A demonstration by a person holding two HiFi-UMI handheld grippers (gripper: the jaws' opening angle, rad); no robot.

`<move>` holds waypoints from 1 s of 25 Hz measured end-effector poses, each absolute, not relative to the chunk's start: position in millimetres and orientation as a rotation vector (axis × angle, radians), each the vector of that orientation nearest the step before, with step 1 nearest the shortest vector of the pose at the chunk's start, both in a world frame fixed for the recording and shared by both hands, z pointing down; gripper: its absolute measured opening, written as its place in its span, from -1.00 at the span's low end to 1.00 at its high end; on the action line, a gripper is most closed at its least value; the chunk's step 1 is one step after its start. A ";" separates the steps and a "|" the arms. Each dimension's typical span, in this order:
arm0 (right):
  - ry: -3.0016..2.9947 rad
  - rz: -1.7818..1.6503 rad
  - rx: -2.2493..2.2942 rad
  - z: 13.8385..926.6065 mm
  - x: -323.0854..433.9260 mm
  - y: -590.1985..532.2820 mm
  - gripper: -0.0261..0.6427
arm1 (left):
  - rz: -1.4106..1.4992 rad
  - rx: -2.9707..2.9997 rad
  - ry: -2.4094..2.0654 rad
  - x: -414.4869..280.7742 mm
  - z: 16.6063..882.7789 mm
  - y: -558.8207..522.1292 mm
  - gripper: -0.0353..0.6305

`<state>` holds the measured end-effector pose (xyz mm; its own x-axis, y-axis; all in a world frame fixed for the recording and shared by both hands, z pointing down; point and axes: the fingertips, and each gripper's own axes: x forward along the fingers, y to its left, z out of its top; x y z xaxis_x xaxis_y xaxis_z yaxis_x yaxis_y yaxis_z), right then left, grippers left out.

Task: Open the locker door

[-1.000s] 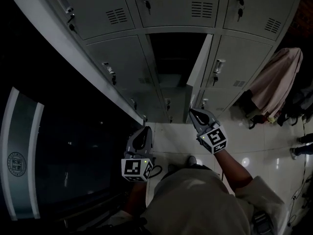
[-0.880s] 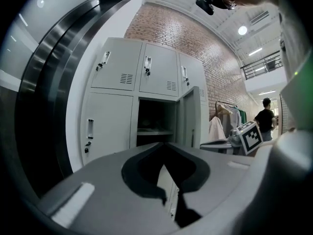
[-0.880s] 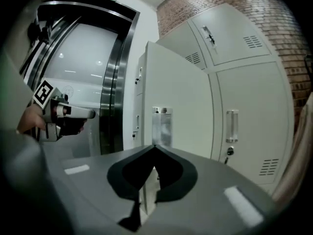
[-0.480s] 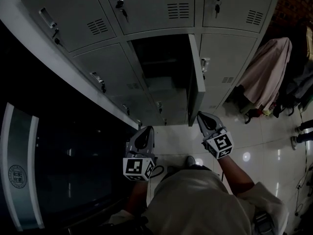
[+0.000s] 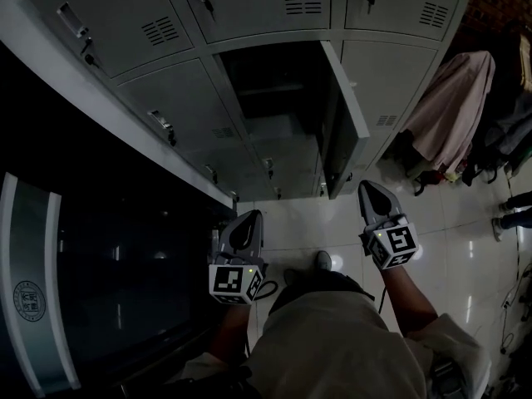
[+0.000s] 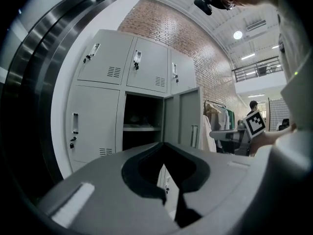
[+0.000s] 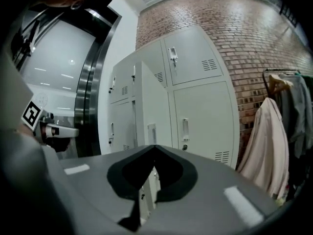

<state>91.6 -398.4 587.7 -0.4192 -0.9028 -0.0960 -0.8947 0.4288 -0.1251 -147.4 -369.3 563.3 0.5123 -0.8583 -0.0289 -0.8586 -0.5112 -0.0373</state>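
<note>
A pale, glossy tiled floor (image 5: 291,227) carries everything here and catches round glints of light. A bank of grey metal lockers (image 5: 249,11) stands on it along its far side. Close in, a greyish shoe (image 5: 322,261) rests on the tiles. To the right, below a hanging pinkish cloth (image 5: 453,106), lie dark low things (image 5: 432,181), perhaps bags or shoes.

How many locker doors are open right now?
1. The locker door in the middle column is swung out rightward, baring its dark compartment. Other visible doors are shut; lower ones may be hidden.
</note>
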 end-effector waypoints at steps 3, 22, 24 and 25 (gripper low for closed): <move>2.451 -0.094 -1.636 578.4 100.2 -383.7 -0.92 | -0.004 -2.693 1.526 -155.3 574.4 -361.9 -0.69; 2.368 -0.055 -1.571 522.7 156.8 -232.7 -0.92 | 0.026 -2.611 1.593 -113.8 551.5 -228.0 -0.69; 2.378 -0.027 -1.571 515.3 167.7 -197.2 -0.92 | 0.037 -2.606 1.592 -99.6 542.4 -195.9 -0.69; 2.385 -0.011 -1.568 512.1 171.5 -180.2 -0.92 | 0.041 -2.606 1.590 -93.9 538.6 -180.0 -0.69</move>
